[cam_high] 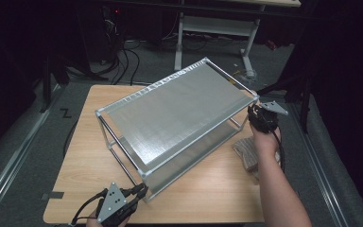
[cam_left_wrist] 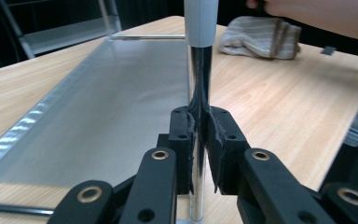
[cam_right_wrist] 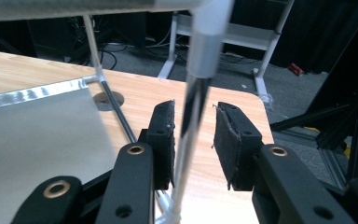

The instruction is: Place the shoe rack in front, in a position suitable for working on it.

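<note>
Left claw [cam_left_wrist: 199, 140] clamps chrome post [cam_left_wrist: 199, 70]

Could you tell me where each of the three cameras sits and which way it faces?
High view: above the person's side, looking forward and down on the table and rack; both forearms enter from below with the left gripper and right gripper.
Left gripper view: rides the left gripper, jaws clamped on a rack post, facing the cloth.
Right gripper view: rides the right gripper, jaws around another post, one pad clear of it.
High and left gripper views share the cloth and the lower shelf.
</note>
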`<state>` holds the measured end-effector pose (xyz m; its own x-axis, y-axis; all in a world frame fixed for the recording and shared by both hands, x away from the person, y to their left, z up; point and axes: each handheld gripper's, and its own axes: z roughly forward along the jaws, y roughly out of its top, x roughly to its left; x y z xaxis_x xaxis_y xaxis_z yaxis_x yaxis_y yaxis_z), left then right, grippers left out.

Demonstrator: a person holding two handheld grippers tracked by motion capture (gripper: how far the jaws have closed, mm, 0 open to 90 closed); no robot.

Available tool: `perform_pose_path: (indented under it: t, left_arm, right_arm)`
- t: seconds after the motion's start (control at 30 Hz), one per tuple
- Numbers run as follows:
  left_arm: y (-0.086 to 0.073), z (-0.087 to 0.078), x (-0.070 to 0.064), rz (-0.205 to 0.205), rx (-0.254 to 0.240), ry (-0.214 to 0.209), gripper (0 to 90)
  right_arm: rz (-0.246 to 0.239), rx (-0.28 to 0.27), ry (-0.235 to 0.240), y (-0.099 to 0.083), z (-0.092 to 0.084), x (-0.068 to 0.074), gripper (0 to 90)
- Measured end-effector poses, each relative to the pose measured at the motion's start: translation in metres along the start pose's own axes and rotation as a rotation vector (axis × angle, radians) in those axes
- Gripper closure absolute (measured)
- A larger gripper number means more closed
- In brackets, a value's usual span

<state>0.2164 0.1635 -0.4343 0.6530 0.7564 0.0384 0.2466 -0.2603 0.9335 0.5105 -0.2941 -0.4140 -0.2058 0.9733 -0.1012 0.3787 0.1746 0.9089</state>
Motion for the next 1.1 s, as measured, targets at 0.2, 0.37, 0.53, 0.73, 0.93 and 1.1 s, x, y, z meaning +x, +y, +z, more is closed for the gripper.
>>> perform_pose_path:
  t: [0.2,0.37,0.53,0.73,0.93,1.1]
  left_arm:
    - [-0.004,-0.009,0.006,-0.030,-0.034,0.012,71.9]
    - [-0.005,-0.005,0.002,-0.030,-0.054,0.027,58.1]
    - [-0.012,0.004,-0.004,-0.019,-0.038,0.028,49.6]
    - [-0.029,0.011,-0.002,-0.021,0.011,0.023,45.1]
    - [-0.034,0.015,0.006,-0.053,0.010,0.034,39.3]
    - [-0.034,0.015,0.008,-0.062,0.005,0.048,38.0]
  right_arm:
    - [-0.008,-0.034,0.065,-0.015,-0.046,0.005,60.5]
    - [0.031,-0.049,0.120,-0.033,-0.079,0.006,58.4]
    - [0.034,-0.060,0.115,-0.059,-0.118,0.010,58.9]
    - [0.031,-0.058,0.092,-0.090,-0.150,0.014,57.7]
    - [0.012,-0.013,0.124,-0.105,-0.154,0.018,54.4]
    - [0.001,0.001,0.146,-0.105,-0.154,0.019,50.7]
